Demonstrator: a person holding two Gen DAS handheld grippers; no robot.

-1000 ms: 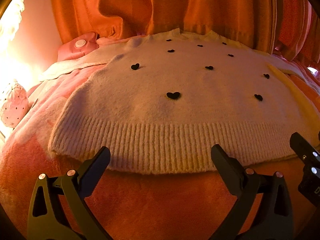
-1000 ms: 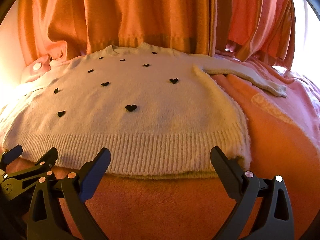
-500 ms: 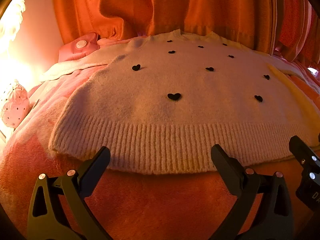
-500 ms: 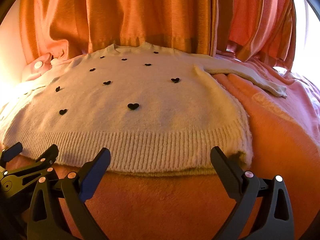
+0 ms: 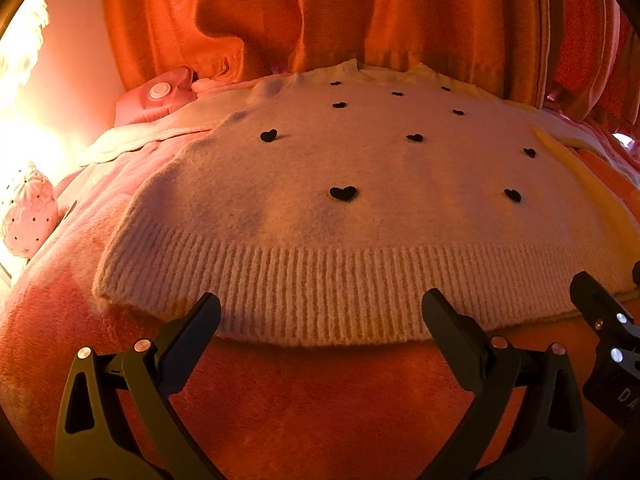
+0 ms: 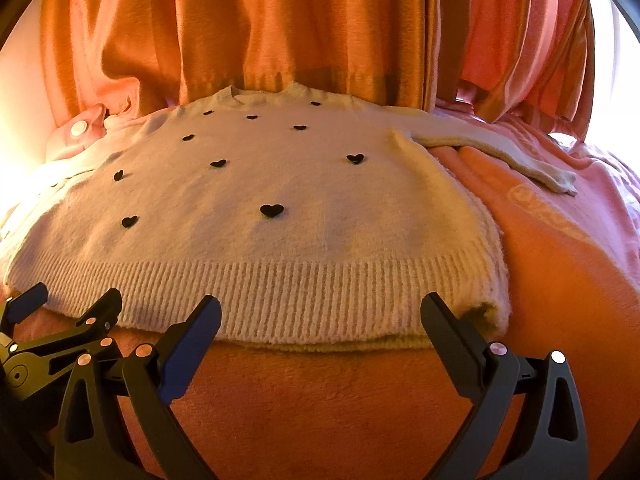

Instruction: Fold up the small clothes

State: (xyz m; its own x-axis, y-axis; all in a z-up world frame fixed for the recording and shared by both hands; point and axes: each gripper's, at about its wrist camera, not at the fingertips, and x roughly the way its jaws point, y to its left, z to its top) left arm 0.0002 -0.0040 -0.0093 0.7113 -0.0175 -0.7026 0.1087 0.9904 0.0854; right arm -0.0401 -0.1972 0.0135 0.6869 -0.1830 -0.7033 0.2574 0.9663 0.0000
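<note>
A cream knitted sweater (image 5: 360, 168) with small black hearts lies flat on an orange-pink blanket (image 5: 320, 400), ribbed hem toward me, neck at the far side. It also shows in the right wrist view (image 6: 280, 184), one sleeve (image 6: 500, 148) stretched out to the right. My left gripper (image 5: 320, 316) is open and empty, its tips at the hem's left half. My right gripper (image 6: 320, 316) is open and empty at the hem's right half, near the hem corner (image 6: 488, 304). Each gripper shows at the edge of the other's view.
Orange curtains (image 6: 300, 28) hang close behind the sweater. A pink cushion with a white button (image 5: 160, 94) lies at the back left. A white perforated lamp (image 5: 28, 212) glows at the left edge. The blanket (image 6: 560, 260) extends to the right.
Both grippers have crept slightly forward toward the hem; the sweater has not moved. Both stay open.
</note>
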